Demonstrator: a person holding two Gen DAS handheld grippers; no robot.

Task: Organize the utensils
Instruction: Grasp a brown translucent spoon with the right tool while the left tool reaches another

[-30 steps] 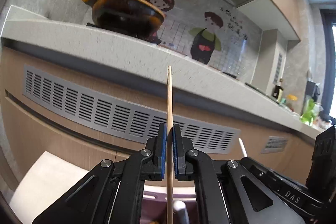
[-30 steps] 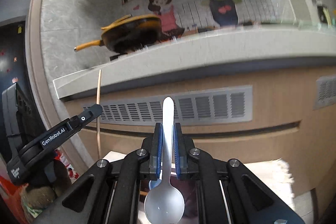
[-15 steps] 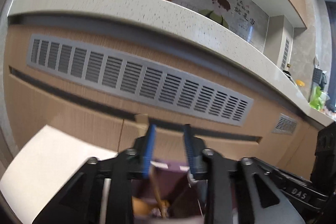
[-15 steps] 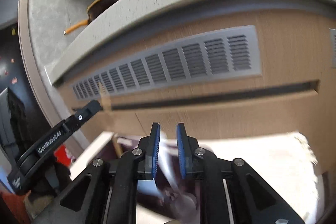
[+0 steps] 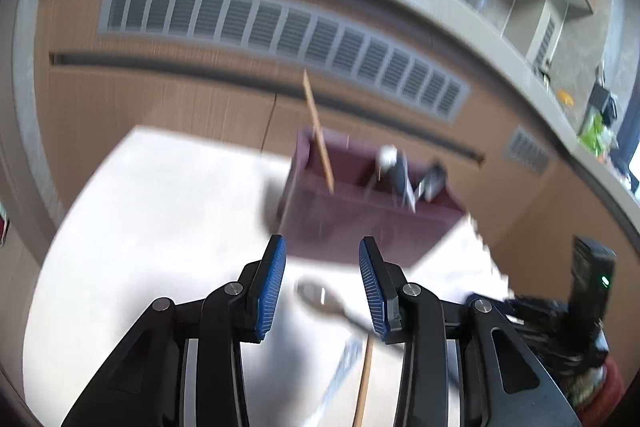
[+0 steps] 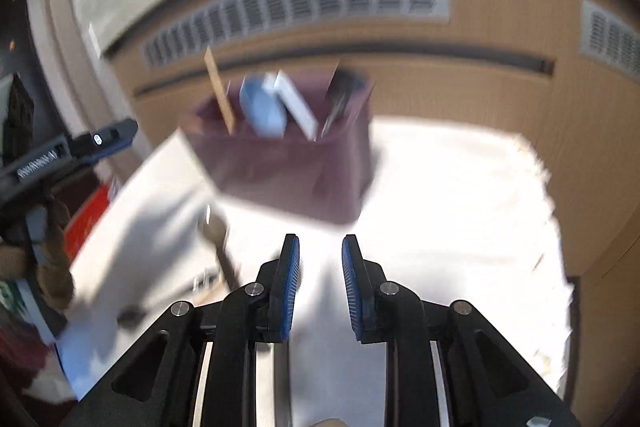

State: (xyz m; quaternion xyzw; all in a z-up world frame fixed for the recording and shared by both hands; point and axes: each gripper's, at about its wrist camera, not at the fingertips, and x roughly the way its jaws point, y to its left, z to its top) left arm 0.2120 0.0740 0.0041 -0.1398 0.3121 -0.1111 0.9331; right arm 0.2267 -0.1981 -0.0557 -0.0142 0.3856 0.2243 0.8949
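A: Where do the utensils stand?

B: Some are upright in the maroon holder (image 5: pixel 360 219) at the back of the white table (image 5: pixel 160 207): a wooden chopstick (image 5: pixel 318 131) leans in its left compartment, and a pale spoon (image 6: pixel 262 107) and darker pieces sit to the right. The blur is heavy, so I can't tell exactly what the darker ones are.

A: And what is left?

B: On the table, near the left gripper (image 5: pixel 322 287), lies a metal spoon (image 5: pixel 320 297), bowl toward the holder, with a second chopstick (image 5: pixel 364 383) beside it. Something ribbed lies there too, unclear.

A: The claws?

B: The left gripper is spread wide and empty, its fingers on either side of the spoon's bowl but above it. The right gripper (image 6: pixel 320 279) is parted more narrowly, also empty, over bare table in front of the holder.

A: So the next pick?

B: Probably the spoon. I would come down on the handle rather than the bowl, fingers square across it and low to the table, so it doesn't skid away. Keep clear of the chopstick alongside, or both could lift together.
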